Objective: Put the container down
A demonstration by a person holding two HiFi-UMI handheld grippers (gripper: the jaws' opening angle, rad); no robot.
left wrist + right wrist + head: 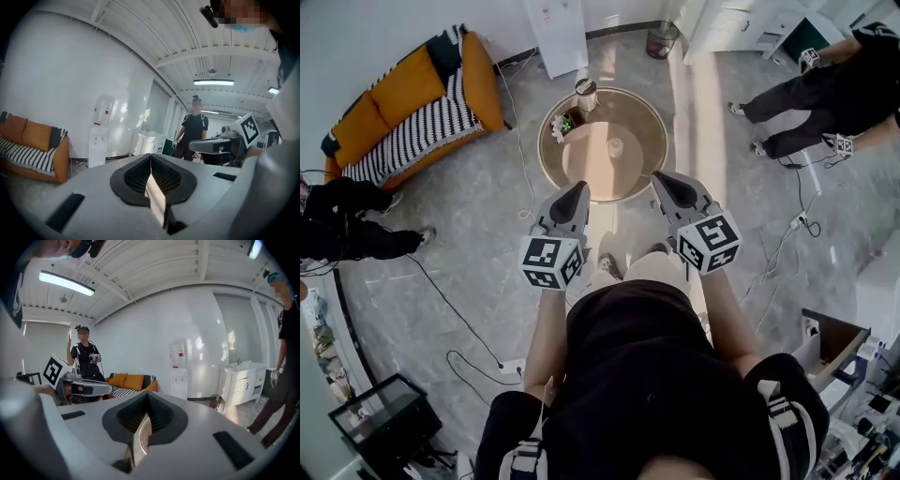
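Round table (647, 122), one: tan, glossy top with a darker rim.
Grippers, two: left gripper (579, 187) and right gripper (662, 178) were held side by side above the table's near edge. The jaws of both were pressed together, gripping nothing.
Containers, two, stood upright on the table: tall cylindrical container (586, 94) at the far rim, and small pale container (615, 147) near the centre.

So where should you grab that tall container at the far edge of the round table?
Probably take the container round its body, coming in level from the near right. It stands upright and looks round, so opposite sides are free to squeeze, and a small green thing sits close at its near left.
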